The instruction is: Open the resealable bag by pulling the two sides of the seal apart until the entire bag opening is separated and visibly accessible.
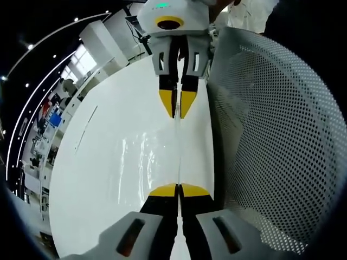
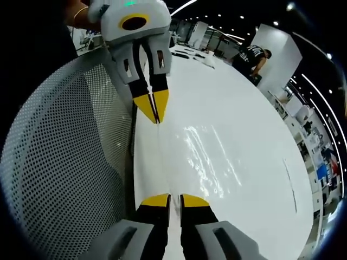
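A large open lab or workshop hall: a long white desk [image 2: 233,135] under ceiling light strips [image 1: 49,40], with cluttered shelving [image 1: 46,124] at nine o'clock in the left gripper view, and a person [image 2: 250,58] working at one o'clock in the right gripper view.

Grey tongs [image 1: 178,190] with black jaws tipped in yellow pads [image 1: 162,190].

left gripper [image 1: 178,190] jaws pinched together, right gripper [image 2: 174,199] nearly closed, facing each other
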`<act>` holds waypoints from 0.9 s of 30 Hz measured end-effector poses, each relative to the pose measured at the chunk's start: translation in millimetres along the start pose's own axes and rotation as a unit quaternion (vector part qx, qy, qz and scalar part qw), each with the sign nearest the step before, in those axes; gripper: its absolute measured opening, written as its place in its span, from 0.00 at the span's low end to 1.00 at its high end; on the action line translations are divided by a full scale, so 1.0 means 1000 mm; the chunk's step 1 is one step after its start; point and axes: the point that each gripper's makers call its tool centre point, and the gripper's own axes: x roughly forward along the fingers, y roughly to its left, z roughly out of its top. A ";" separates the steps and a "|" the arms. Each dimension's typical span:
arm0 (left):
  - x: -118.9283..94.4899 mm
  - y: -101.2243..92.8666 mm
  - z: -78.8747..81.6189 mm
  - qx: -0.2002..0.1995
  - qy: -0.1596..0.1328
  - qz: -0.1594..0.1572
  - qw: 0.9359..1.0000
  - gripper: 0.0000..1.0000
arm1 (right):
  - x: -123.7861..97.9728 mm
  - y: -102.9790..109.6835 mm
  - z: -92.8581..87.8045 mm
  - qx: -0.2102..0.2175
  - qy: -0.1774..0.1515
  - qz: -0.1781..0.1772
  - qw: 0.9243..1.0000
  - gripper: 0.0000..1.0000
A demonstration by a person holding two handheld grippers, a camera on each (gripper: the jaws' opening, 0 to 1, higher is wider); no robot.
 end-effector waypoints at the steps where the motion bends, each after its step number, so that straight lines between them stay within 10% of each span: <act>1: 0.000 0.000 0.000 0.000 0.001 0.000 1.000 0.00 | 0.000 0.000 0.003 0.000 -0.005 0.000 1.000 0.03; 27: -0.002 0.000 0.008 0.025 -0.015 0.009 1.000 0.00 | 0.020 0.002 0.010 0.013 -0.008 0.011 1.000 0.03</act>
